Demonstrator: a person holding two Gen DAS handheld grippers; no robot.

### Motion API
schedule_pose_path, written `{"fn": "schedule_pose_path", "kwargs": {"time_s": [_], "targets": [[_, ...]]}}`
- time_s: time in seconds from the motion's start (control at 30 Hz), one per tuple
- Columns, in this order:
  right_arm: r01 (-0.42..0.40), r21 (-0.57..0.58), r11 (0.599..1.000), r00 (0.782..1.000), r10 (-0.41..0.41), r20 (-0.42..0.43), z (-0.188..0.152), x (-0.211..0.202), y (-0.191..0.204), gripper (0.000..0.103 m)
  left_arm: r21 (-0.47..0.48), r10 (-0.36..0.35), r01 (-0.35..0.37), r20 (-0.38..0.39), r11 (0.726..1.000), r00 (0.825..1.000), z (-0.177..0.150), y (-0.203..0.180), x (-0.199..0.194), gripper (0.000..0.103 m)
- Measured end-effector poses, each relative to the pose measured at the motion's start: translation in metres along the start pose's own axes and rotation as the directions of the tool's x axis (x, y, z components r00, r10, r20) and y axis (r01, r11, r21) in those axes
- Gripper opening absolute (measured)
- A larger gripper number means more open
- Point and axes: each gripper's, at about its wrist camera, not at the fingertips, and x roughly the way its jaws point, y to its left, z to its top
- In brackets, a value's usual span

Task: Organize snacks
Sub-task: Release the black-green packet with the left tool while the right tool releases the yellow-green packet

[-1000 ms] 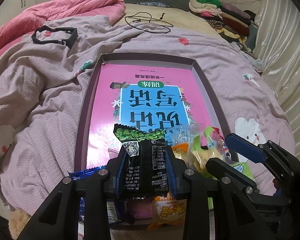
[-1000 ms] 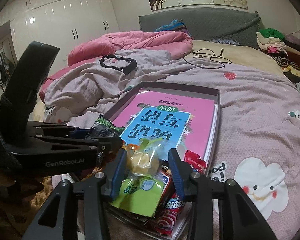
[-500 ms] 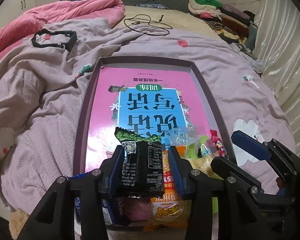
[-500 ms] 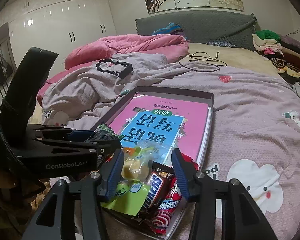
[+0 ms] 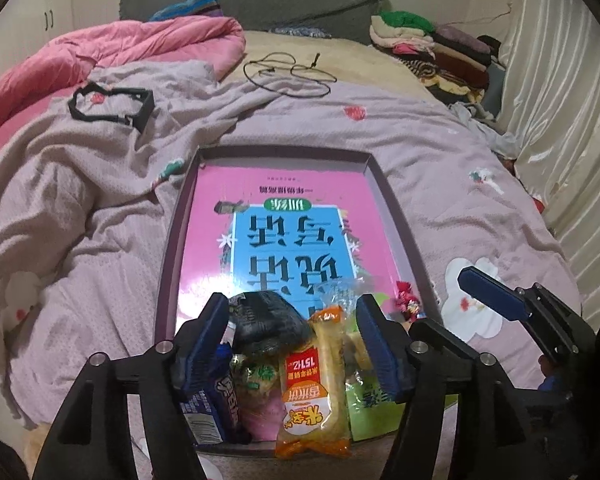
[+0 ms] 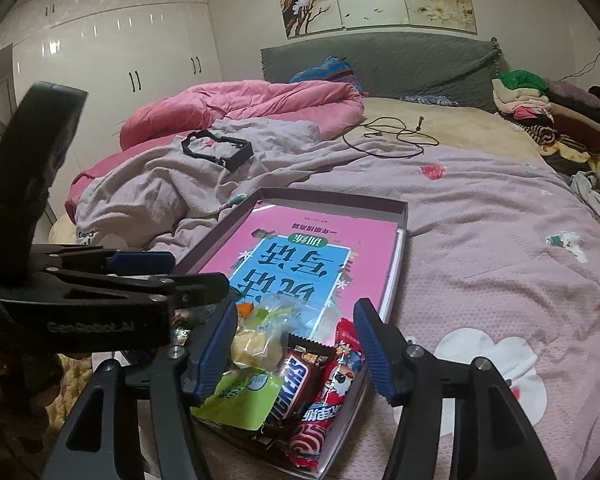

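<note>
My left gripper (image 5: 291, 314) hangs over the near end of the purple tray (image 5: 396, 216); its jaws are opening. A black snack packet (image 5: 268, 326) lies loose between them on the pile, beside an orange-yellow packet (image 5: 316, 380) and a blue packet (image 5: 206, 400). My right gripper (image 6: 296, 312) is also opening over the same pile. A clear bag of yellow pieces (image 6: 256, 342) rests between its pads, free of them, next to a green packet (image 6: 244, 396), a chocolate bar (image 6: 296, 376) and a red packet (image 6: 332, 392).
A pink and blue book (image 5: 284, 220) fills the tray's far part. The tray lies on a lilac blanket (image 5: 80, 220). A black plastic frame (image 5: 112, 106) and a cable (image 5: 288, 72) lie farther up the bed. Folded clothes (image 5: 432, 44) are stacked at the far right.
The left jaws spread and let go of the black packet, which slumped onto the pile as the gripper rose a little. The right jaws widened away from the clear bag.
</note>
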Motion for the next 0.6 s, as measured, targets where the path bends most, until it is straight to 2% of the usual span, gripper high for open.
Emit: {"fn": "schedule_pose_path", "kwargs": {"time_s": [0.27,0.6], "targets": [[0.022,0.006,1.000,1.000,-0.022,0.018,0.003,-0.007,-0.002,0.065,-0.003,0.003,-0.003,0.028,1.000,1.000,0.002,0.001,-0.013,0.074],[0.034,0.008,0.999,0.998,-0.035,0.044,0.005,-0.022,-0.001,0.073,-0.009,0.041,-0.040,0.053,0.999,0.998,-0.004,0.002,-0.035,0.081]]}}
